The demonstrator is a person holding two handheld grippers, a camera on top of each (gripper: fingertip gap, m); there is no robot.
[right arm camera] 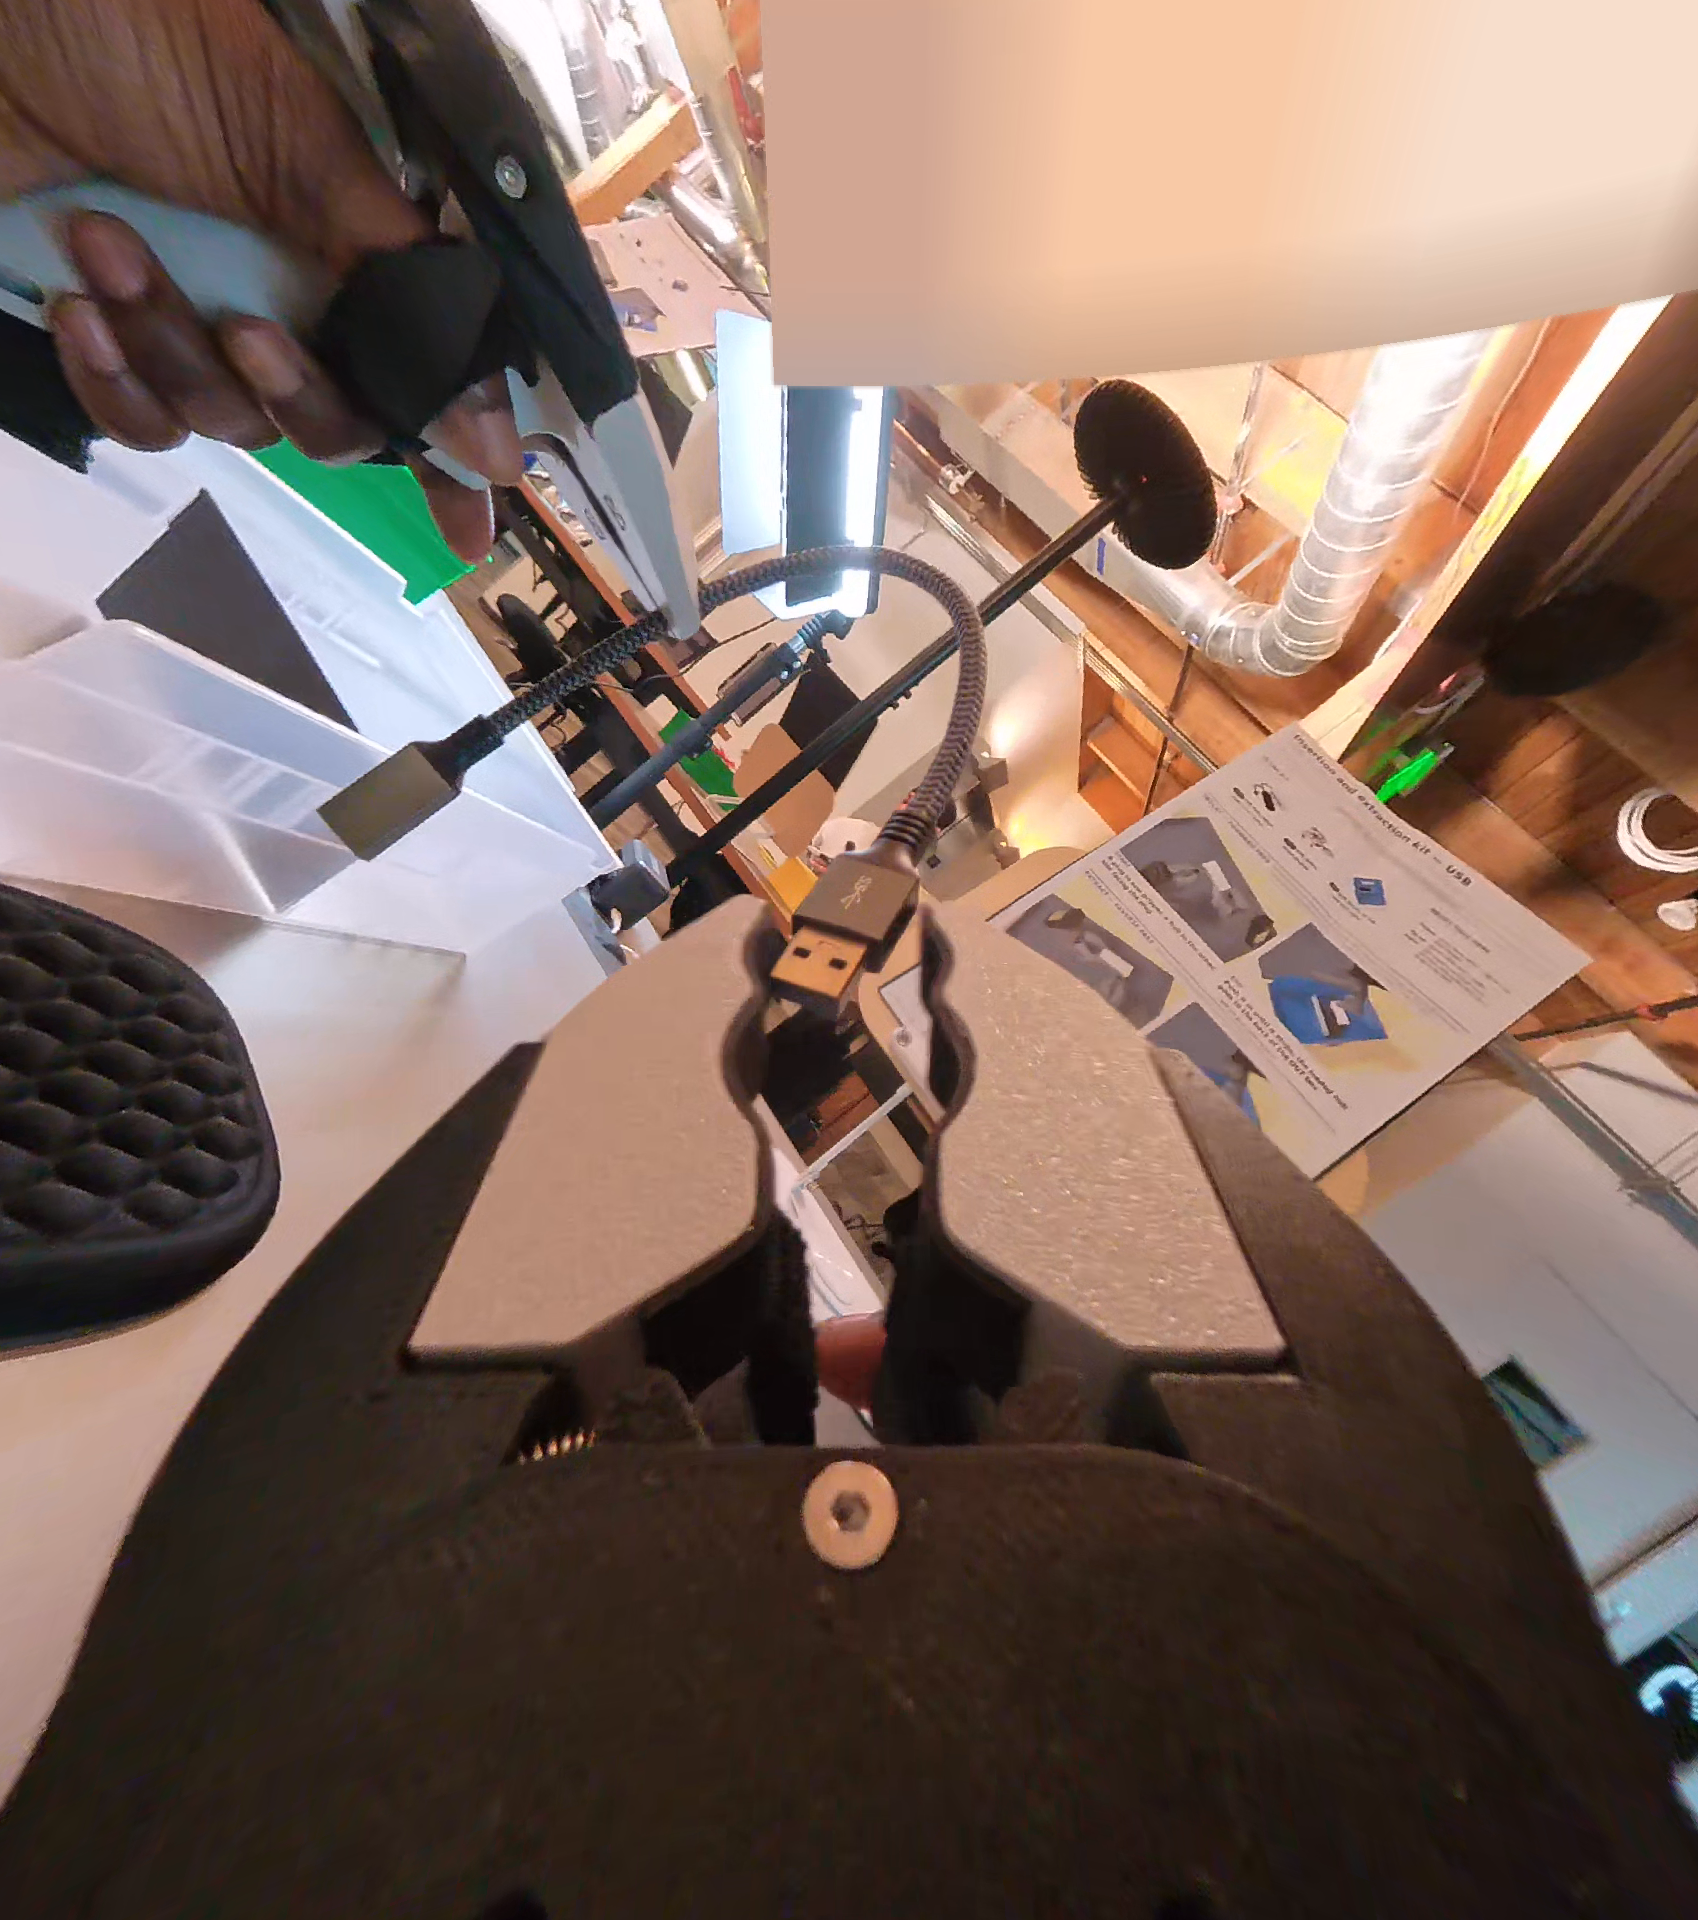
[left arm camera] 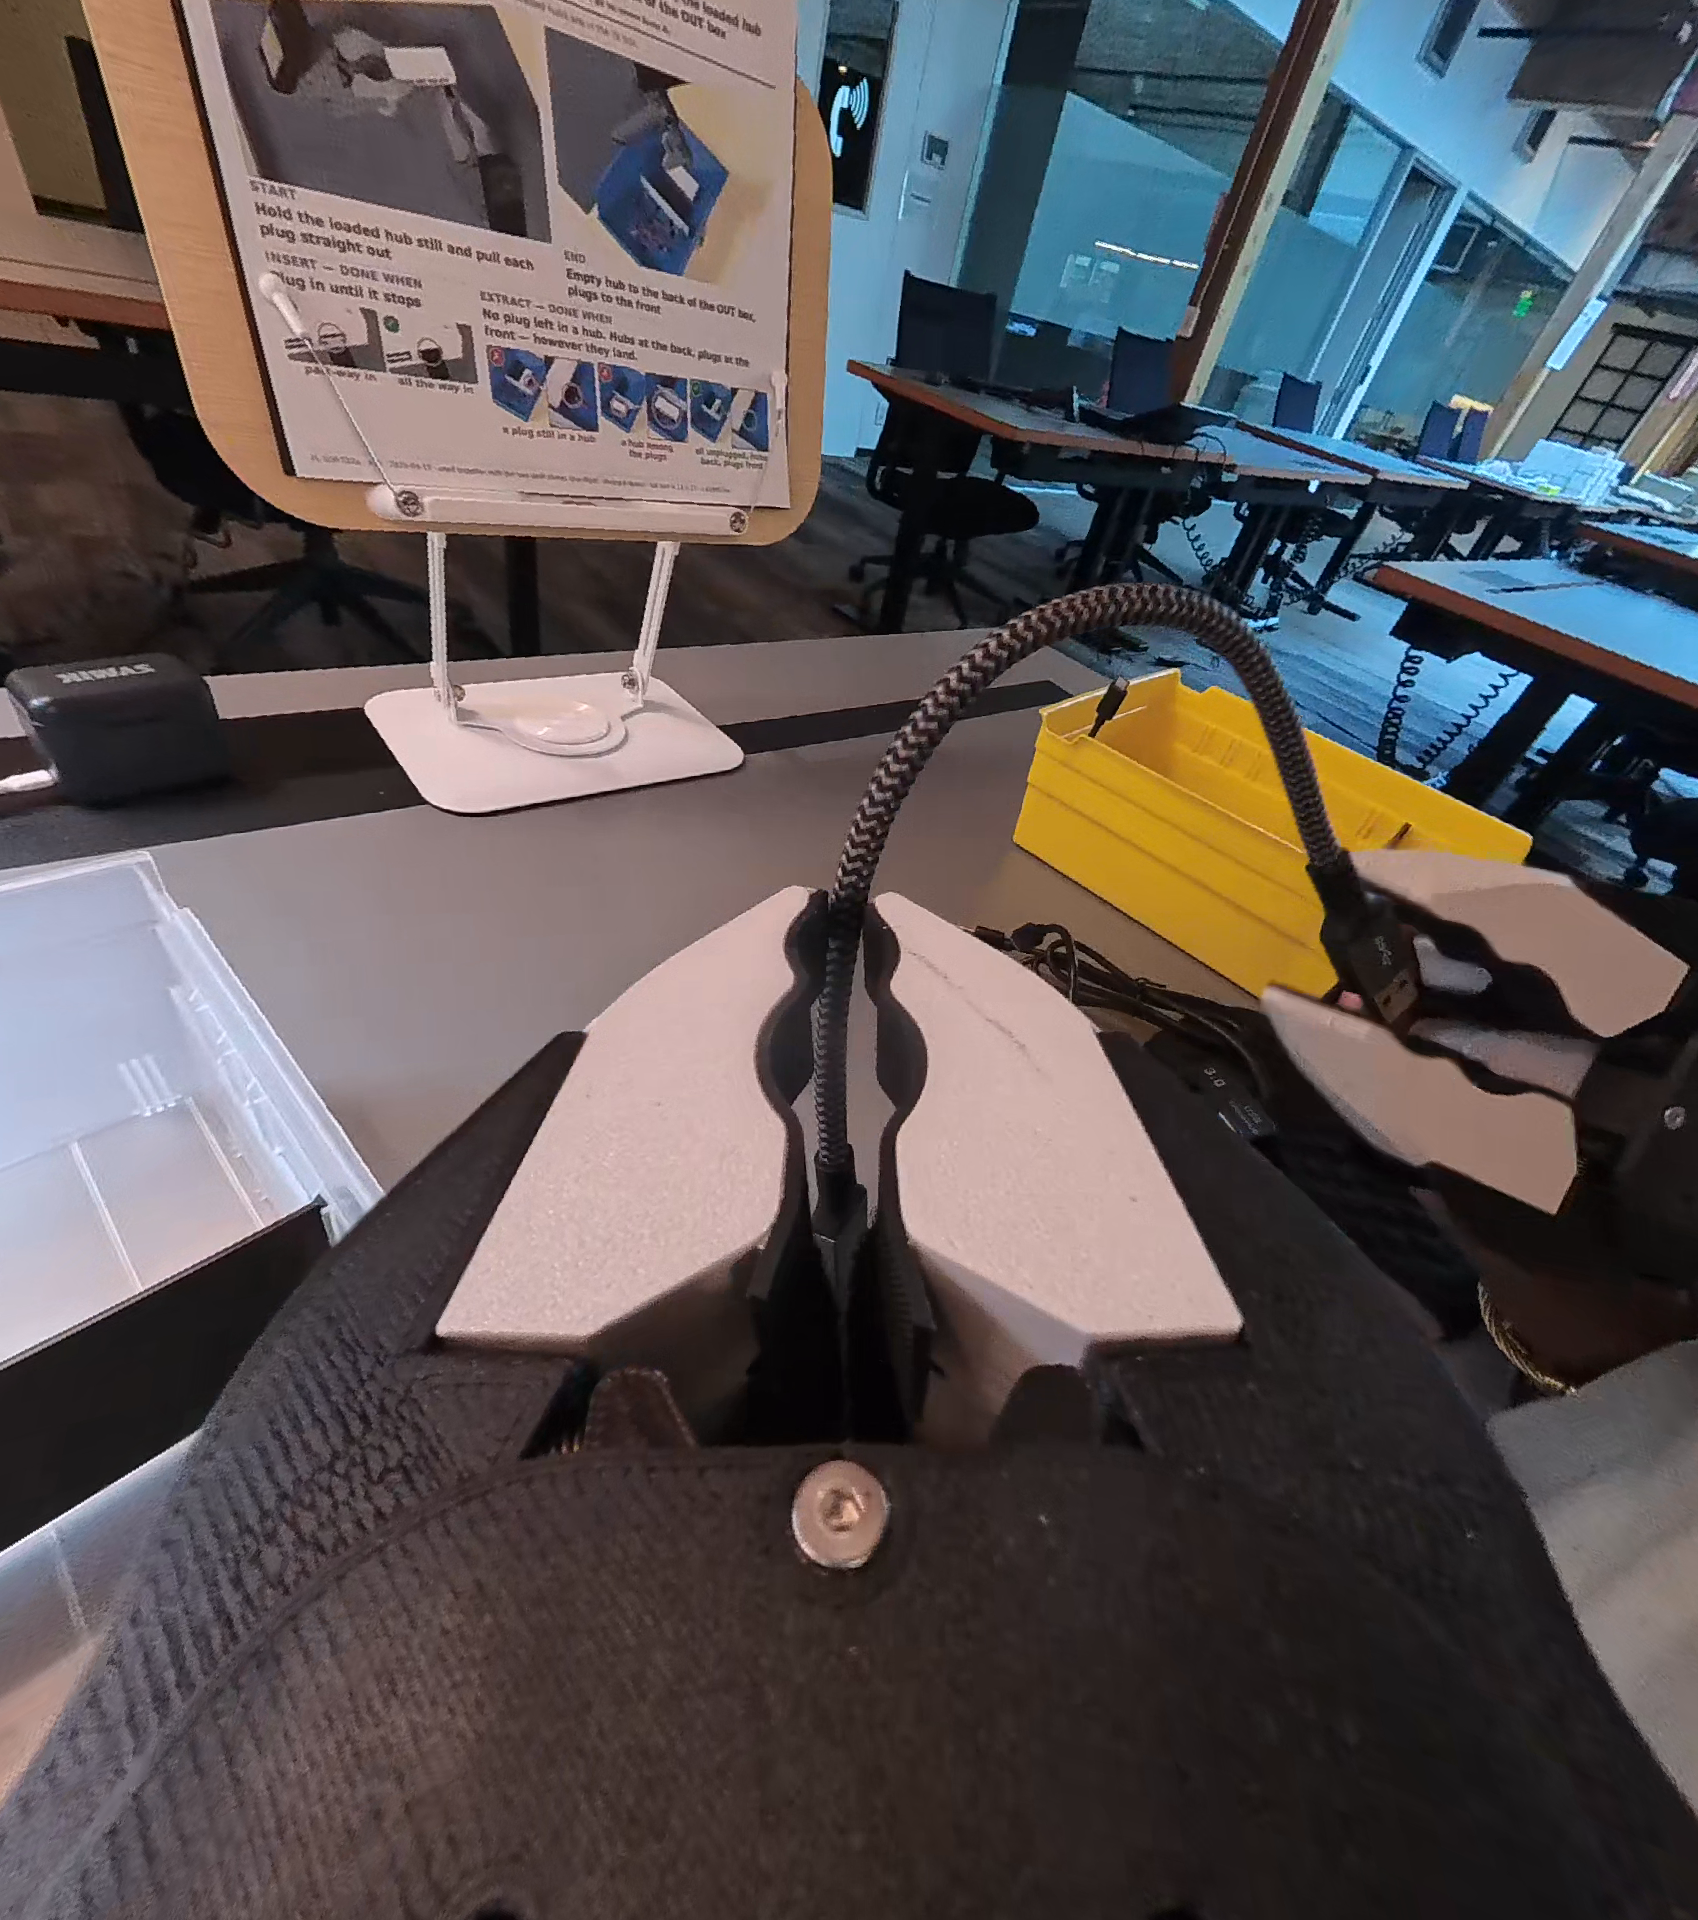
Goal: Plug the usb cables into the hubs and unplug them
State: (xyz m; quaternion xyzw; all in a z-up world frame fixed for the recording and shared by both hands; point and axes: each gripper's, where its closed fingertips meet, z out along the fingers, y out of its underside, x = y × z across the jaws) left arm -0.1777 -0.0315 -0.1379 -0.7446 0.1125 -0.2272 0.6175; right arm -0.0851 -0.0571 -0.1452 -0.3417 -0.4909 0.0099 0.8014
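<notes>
Grey desk (left arm camera: 471,935), both tongs pinching braided cable (left arm camera: 938,717) ends

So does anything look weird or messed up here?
Nothing looks broken or spilled. One odd thing: the short braided cable is held at both ends at once, arching in the air. The left gripper pinches the cord, the right gripper holds its plug, and it's in no hub.
</notes>
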